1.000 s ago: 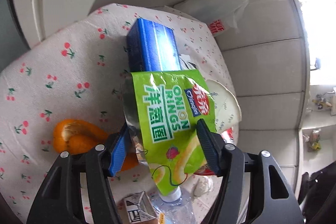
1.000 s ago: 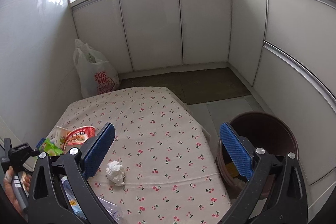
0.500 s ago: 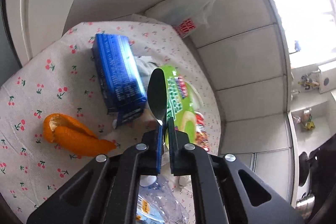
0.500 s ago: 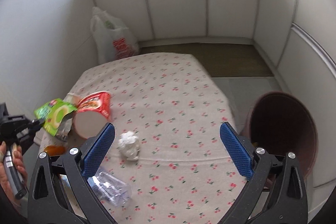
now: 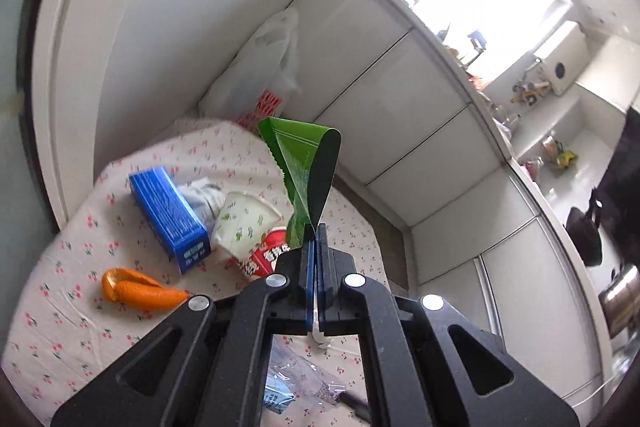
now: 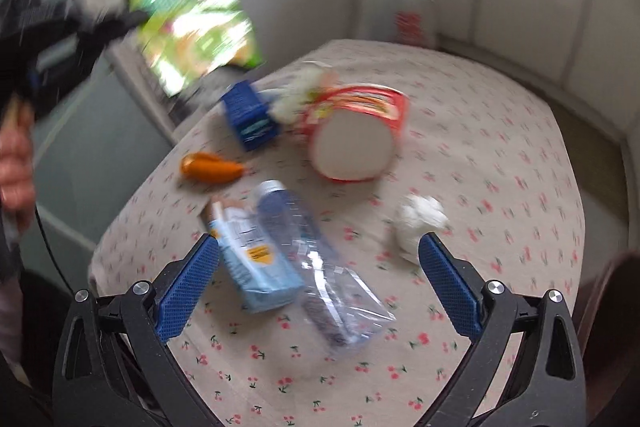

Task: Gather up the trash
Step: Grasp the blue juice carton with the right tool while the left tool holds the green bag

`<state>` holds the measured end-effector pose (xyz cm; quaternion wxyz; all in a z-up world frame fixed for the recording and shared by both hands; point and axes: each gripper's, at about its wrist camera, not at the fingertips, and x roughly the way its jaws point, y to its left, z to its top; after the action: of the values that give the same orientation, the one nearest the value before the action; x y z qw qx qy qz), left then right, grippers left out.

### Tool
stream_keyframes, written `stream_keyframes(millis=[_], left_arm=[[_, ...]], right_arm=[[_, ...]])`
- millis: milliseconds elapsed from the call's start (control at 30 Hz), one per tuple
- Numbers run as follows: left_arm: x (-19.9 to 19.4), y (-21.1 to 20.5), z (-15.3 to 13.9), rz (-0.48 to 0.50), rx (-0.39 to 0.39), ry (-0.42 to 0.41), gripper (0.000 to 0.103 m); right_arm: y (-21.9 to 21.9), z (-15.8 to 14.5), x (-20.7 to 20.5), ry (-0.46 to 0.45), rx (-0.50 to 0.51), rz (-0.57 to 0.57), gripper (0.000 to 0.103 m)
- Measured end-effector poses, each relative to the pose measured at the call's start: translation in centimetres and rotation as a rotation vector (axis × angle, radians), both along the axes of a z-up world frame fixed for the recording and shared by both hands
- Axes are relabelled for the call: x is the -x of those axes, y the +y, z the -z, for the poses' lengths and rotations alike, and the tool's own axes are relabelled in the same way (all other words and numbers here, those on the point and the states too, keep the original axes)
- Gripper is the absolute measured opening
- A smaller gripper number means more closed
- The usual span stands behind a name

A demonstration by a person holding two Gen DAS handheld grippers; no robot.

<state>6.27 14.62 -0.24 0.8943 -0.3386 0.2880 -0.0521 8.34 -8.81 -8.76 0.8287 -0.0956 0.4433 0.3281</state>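
My left gripper (image 5: 315, 231) is shut on a green onion-rings snack bag (image 5: 308, 167) and holds it up above the table; the bag also shows blurred in the right wrist view (image 6: 192, 23). My right gripper (image 6: 318, 267) is open and empty, above a crushed clear plastic bottle (image 6: 316, 267) and a light blue drink carton (image 6: 252, 255). On the cherry-print tablecloth (image 6: 500, 155) lie a red instant-noodle cup (image 6: 356, 131) on its side, a blue box (image 6: 248, 115), an orange peel (image 6: 210, 167) and a crumpled white tissue (image 6: 418, 219).
A white plastic shopping bag (image 5: 260, 75) stands against the white cabinets behind the table. A dark brown bin's rim (image 6: 616, 291) shows at the right edge beside the table. The person's hand (image 6: 16, 163) holds the left gripper at the far left.
My left gripper closed on the snack bag and lifted it off the table. My right gripper swung down and left, from facing the bin and floor to hovering over the bottle and carton.
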Motion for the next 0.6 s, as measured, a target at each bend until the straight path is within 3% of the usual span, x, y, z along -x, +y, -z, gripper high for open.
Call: stream_keyframes(millis=[267, 533, 600], left_arm=[[2.7, -0.4, -4.2, -0.022, -0.184, -0.132, 0.0], [3.2, 1.3, -4.3, -0.054, -0.166, -0.139, 0.0], [3.2, 1.8, -4.3, -0.063, -0.158, -0.136, 0.0]], right_arm=[[7.5, 2.6, 3.4, -0.117, 0.199, -0.184, 0.063], [11.4, 5.4, 4.9, -0.16, 0.33, -0.301, 0.049], [12.2, 6.4, 5.1, -0.157, 0.371, -0.321, 0.032]])
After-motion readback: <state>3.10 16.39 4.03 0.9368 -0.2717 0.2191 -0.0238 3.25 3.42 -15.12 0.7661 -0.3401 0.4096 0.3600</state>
